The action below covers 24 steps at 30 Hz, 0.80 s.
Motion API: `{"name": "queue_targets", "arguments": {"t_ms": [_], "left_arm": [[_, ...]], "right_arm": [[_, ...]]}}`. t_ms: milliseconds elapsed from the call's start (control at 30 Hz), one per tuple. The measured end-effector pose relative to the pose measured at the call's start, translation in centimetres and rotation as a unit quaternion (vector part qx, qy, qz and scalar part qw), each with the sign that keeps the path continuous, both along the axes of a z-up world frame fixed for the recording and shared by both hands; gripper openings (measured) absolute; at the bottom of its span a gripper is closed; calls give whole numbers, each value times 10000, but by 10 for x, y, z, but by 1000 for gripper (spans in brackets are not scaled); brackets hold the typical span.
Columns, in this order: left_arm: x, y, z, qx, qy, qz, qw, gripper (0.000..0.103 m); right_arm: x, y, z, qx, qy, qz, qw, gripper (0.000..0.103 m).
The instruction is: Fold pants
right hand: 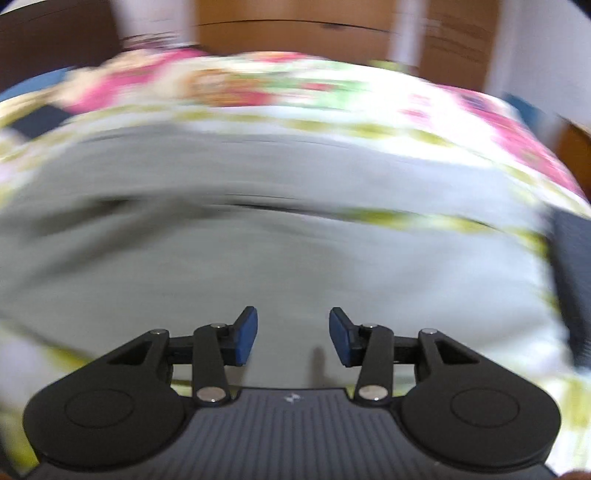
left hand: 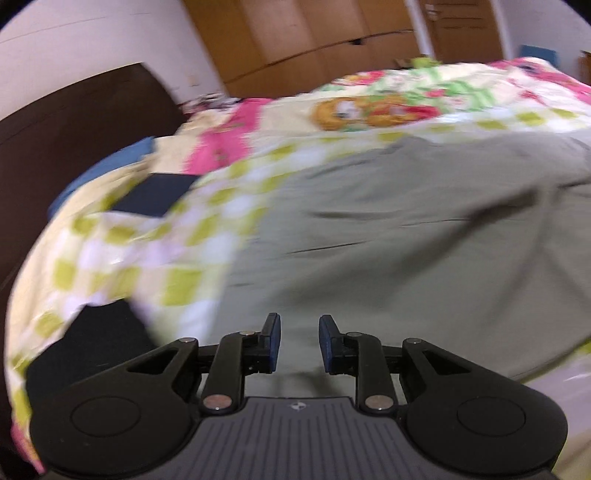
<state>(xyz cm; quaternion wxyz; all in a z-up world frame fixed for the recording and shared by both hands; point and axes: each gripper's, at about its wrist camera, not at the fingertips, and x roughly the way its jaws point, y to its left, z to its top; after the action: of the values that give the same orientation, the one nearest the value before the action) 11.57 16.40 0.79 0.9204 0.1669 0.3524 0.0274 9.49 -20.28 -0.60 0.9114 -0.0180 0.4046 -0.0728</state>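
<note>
On the bed, over a patterned bedspread [left hand: 155,236], the pants [left hand: 406,229] lie spread as a broad sheet of grey-green fabric. In the left wrist view the cloth runs from just ahead of the tool out toward the upper right, with one long crease crossing it roughly side to side. Which end is the waistband cannot be told; both views are blurred.

The fabric looks matte, thin and woven, with soft folds and shallow wrinkles. The bedspread is printed with yellow-green and white checks, pink patches and a cartoon figure.

The left tool [left hand: 299,341] hangs over the near edge of the pants with its blue-padded jaws apart and nothing between them. The right tool [right hand: 293,334] is also over the pants [right hand: 258,266], jaws parted somewhat wider, holding nothing.

The left wrist view alone shows a dark flat rectangular object [left hand: 159,197] lying on the bedspread, a dark brown headboard [left hand: 66,122] and a blue cloth [left hand: 110,166] at the bed's left side. Wooden wardrobe doors [left hand: 306,33] stand behind the bed. The right wrist view shows the bedspread [right hand: 461,110] beyond the far edge of the pants, and a strip of checks showing across the cloth at centre right.
</note>
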Motion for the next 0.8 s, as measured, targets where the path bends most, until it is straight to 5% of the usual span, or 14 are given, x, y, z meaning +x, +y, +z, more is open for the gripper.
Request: {"name": "queue_targets", "arguments": {"t_ms": [233,267,333,600,667,733,800], "left_arm": [[24,-60,-27,-15,431,-192,9989,38],[23,-67,-26,5,411,-247,9988,38],[20,-82,-25,36,365,-334,9988,39],[11,-123,-18,157,287,-745,9967,39],[8,-127,-14,165,241,-800,9964,40],[7,-130,-11,163,235,-837,9961,40],[7,-135,-9,190,210,-868,9958,40]], "right_arm": [[1,-119,-6,-35,-273,-1408,9897,45],[-2,-126,-3,27,-365,-1528,9876,47],[-14,-136,0,134,-469,-1773,9829,67],[-41,-165,-17,1155,-576,-2118,9687,70],[-36,-165,-16,1316,-618,-2114,9665,61],[-31,-169,-16,1567,-589,-2061,9641,17],[-32,-178,-15,1934,-674,-2055,9570,5]]}}
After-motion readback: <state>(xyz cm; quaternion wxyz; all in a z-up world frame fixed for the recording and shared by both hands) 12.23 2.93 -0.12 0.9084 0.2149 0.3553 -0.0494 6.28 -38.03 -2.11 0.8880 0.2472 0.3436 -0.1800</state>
